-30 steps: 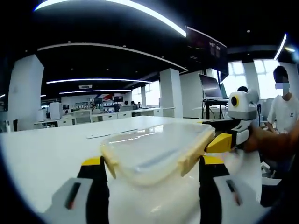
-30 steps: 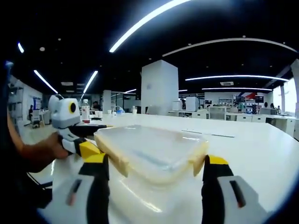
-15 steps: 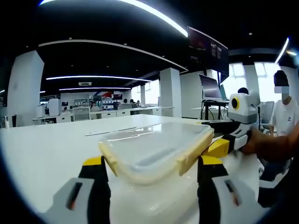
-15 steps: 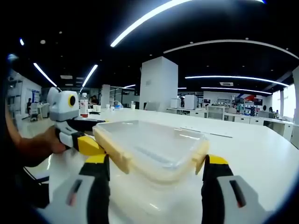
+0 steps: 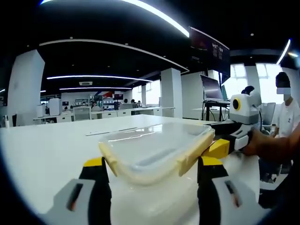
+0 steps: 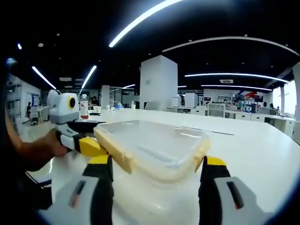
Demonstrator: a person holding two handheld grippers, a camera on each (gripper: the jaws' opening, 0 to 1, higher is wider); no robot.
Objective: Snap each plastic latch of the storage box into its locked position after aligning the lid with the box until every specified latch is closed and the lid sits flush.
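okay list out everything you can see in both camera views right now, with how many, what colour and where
storage box: one, clear with pale yellow lid rim and latches, on the table between both grippers' jaws
table: one, white, under the box
bottle: one, clear with red label, far left on the table in the right gripper view
laptop: one, dark, on a stand behind the table in the left gripper view
pillar: one, white, background of the right gripper view
seated person: one, white shirt, far right of the left gripper view
left gripper: one, yellow and black jaws spread on either side of the box
right gripper: one, yellow and black jaws, likewise
hand: one, holding the left gripper
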